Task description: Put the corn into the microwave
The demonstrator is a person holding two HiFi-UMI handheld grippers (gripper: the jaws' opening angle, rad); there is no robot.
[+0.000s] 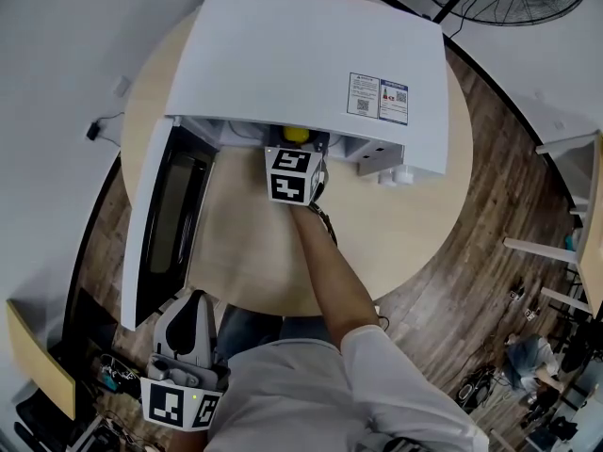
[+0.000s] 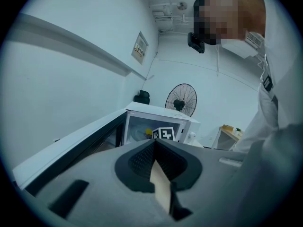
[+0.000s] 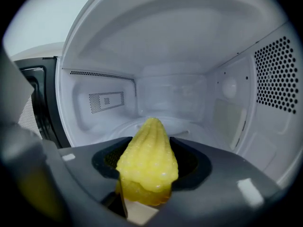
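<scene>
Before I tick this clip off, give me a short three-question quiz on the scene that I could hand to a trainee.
1. True or false: the microwave has its door swung open.
2. The right gripper is shut on: A a banana; B the corn; C nothing.
3. Which gripper is down beside the person, away from the microwave?
Key: 1 true. 2 B. 3 the left gripper, its jaws together with nothing between them.
</scene>
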